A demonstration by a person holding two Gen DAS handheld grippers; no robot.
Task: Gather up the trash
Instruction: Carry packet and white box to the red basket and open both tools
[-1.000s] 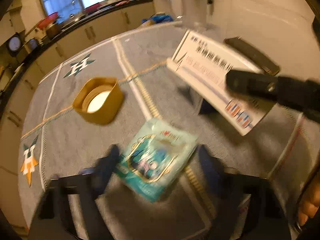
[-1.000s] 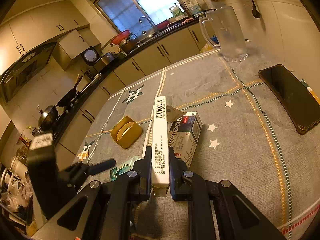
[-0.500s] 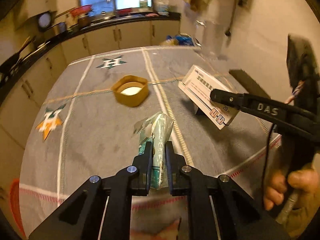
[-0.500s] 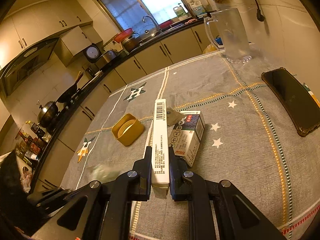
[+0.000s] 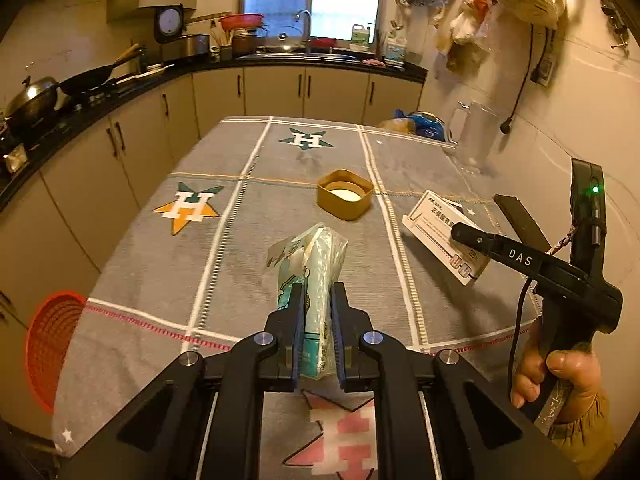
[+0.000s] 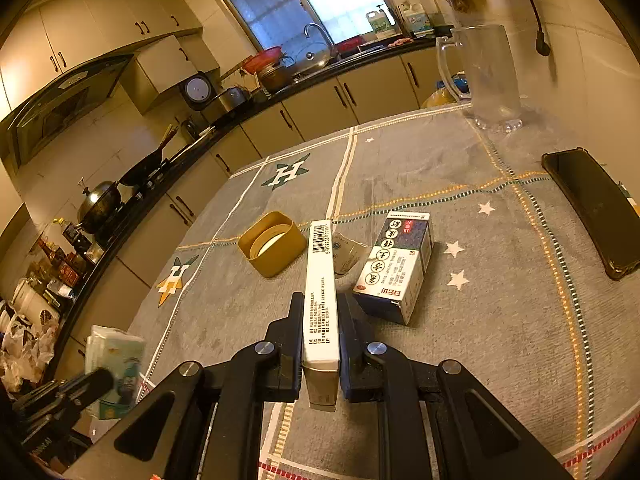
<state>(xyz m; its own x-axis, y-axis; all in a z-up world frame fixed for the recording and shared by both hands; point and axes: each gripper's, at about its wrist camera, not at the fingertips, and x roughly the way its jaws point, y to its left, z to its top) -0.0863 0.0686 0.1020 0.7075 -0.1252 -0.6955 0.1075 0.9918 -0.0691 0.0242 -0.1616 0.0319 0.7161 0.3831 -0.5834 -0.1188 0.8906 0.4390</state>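
Observation:
My left gripper [image 5: 316, 300] is shut on a teal and white plastic packet [image 5: 310, 268] and holds it above the near part of the table. The packet also shows in the right wrist view [image 6: 114, 364] at the lower left. My right gripper [image 6: 320, 312] is shut on a flat white carton [image 6: 320, 280] with a barcode, held edge-up above the cloth. The same carton shows in the left wrist view [image 5: 444, 236] at the right. A blue and white medicine box [image 6: 396, 268] and a small crumpled wrapper [image 6: 348, 252] lie on the table beyond the right gripper.
A grey tablecloth [image 5: 248, 216] with star prints covers the table. A tan square cup [image 5: 346, 194] stands mid-table. A black phone [image 6: 592, 208] and a glass mug [image 6: 488, 76] are at the right. An orange mesh basket [image 5: 50, 344] sits off the table's left edge. Kitchen counters lie behind.
My left gripper closed on the teal packet, lifted it off the cloth and pulled back toward the near edge. The right gripper kept hold of the white carton and barely moved.

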